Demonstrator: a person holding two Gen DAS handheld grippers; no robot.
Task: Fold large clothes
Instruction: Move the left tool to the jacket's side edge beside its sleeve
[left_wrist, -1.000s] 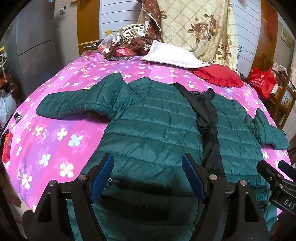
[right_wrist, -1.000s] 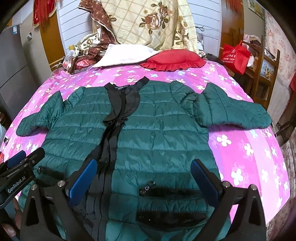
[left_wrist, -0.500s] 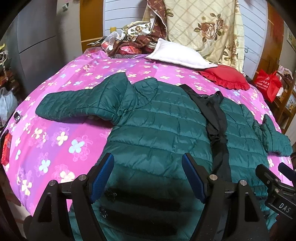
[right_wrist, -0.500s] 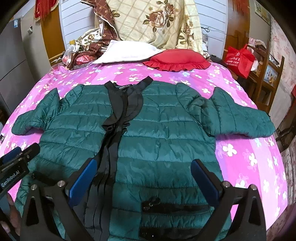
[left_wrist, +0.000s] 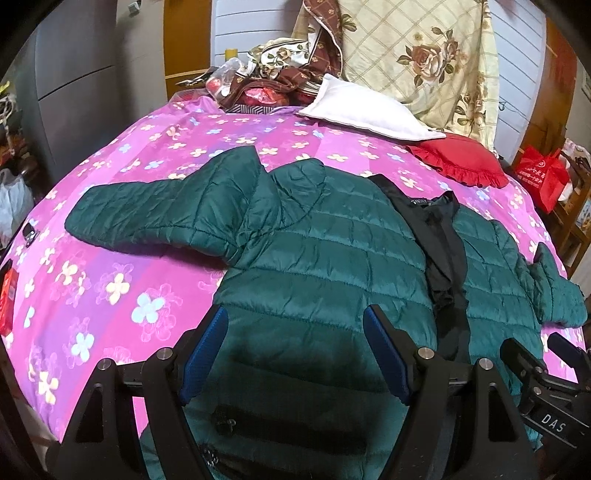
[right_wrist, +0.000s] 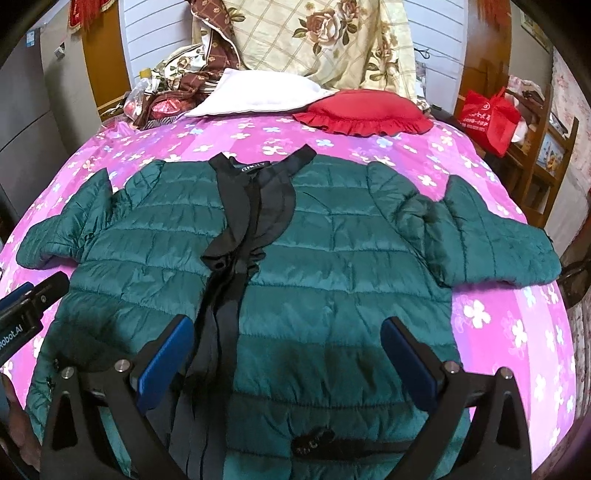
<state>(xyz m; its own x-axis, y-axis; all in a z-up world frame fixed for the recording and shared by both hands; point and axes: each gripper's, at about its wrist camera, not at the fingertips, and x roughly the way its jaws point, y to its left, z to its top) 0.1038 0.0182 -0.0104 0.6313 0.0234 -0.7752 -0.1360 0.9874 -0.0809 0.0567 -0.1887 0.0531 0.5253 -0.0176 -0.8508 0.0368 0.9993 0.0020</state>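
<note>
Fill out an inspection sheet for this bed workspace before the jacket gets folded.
Surface: bed with pink flowered sheet, mostly flat.
Job's things: green quilted jacket spread front up, both sleeves out sideways, black front band partly open at the collar.
Clutter: white pillow, red frilled cushion, patterned quilt and a bundle of bags at the head end.
Grippers: left gripper and right gripper open over the hem, holding nothing.
Cables: nothing seen.
Surroundings: red bag on a wooden shelf, grey cabinet.
</note>
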